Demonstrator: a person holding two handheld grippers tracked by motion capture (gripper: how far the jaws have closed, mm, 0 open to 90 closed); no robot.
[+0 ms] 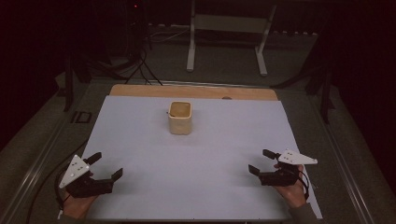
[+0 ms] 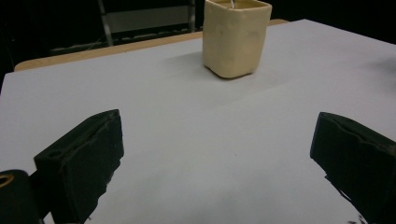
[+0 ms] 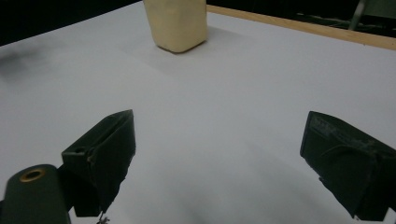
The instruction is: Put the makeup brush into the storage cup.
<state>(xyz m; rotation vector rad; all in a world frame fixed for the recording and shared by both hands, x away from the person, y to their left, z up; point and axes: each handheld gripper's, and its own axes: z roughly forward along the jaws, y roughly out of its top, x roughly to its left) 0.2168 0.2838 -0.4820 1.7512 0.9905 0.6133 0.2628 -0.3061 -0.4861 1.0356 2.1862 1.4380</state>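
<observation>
Cup (image 1: pixel 180 118): cream, squarish, upright mid-sheet
Left gripper (image 1: pixel 105 165): jaws spread wide, holding nothing
Right gripper (image 1: pixel 261 161): same, spread and empty

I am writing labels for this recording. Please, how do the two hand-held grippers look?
Both are black. The left gripper and the right gripper each have two blocky black jaws and carry a pale three-cornered plate on top with small dark dots. A thin dark cable loops from each. A brass-coloured ring shows beside each left jaw.

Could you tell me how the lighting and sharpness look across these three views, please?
High view: dim, surroundings nearly black, lit white sheet on the table. Left gripper view: squarish cream ceramic cup fairly sharp, near jaws soft. Right gripper view: cup cropped at the top, faint shadow beside it.
</observation>
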